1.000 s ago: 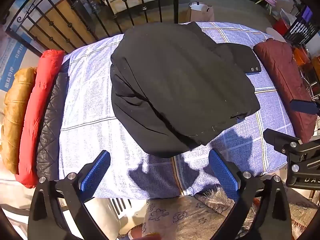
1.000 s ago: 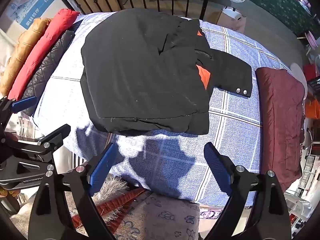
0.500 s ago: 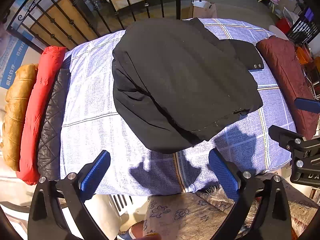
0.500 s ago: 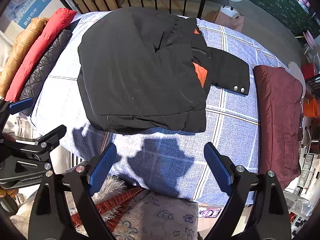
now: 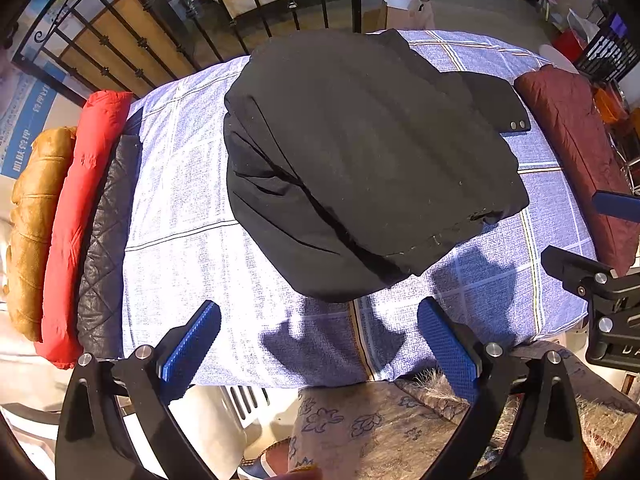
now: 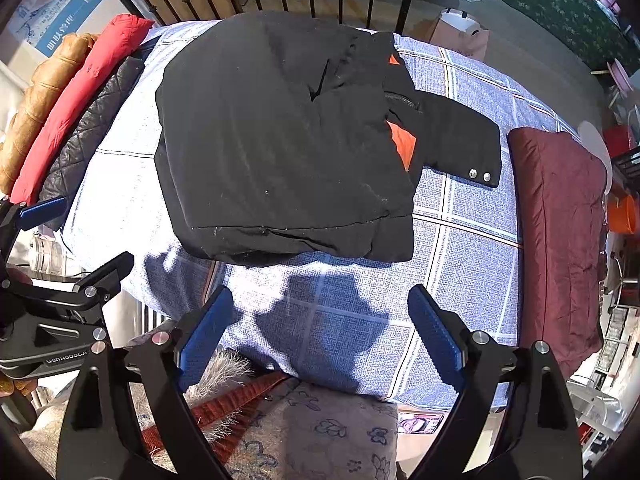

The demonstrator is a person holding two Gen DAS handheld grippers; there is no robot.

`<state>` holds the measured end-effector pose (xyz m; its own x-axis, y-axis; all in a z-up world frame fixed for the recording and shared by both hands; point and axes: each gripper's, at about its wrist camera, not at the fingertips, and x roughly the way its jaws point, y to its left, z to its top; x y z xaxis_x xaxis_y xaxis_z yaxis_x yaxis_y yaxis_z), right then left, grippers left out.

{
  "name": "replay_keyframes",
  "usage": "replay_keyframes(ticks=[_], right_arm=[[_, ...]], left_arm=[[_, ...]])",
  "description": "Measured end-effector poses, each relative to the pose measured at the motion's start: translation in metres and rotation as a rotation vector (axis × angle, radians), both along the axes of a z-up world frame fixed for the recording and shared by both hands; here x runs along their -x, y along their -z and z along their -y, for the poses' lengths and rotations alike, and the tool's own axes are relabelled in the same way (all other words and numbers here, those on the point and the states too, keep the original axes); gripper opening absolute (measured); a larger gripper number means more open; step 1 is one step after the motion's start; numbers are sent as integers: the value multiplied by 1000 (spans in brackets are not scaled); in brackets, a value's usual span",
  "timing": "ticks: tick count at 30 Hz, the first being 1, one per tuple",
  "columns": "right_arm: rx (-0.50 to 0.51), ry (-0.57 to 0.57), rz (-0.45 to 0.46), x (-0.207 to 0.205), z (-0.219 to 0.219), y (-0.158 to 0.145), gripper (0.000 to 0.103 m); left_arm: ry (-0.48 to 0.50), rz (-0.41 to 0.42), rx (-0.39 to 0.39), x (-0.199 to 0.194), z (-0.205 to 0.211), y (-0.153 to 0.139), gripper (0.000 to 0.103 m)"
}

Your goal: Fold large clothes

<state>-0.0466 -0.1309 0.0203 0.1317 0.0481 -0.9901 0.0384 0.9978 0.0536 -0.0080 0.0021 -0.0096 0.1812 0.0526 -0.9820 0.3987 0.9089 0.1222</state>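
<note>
- Two grippers hanging over the near table edge, pointing down; left gripper [image 5: 318, 344] standing wide with nothing between its pads; right gripper [image 6: 320, 332] likewise wide and empty.
- Black jacket [image 6: 280, 140] lying folded beyond both, on the blue checked cloth [image 6: 460, 264]; long axis running near to far.
- One cuffed sleeve [image 6: 464, 144] sticking out toward the maroon bundle [image 6: 556, 224]; right gripper judged nearer it.
</note>
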Motion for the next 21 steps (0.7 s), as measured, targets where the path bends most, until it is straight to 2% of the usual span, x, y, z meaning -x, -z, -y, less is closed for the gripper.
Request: replay_keyframes(ticks=[21], right_arm=[[-9,1,-15,-2,0,4,88]], left_arm=[[7,-9,-9,-1,1,5,97]])
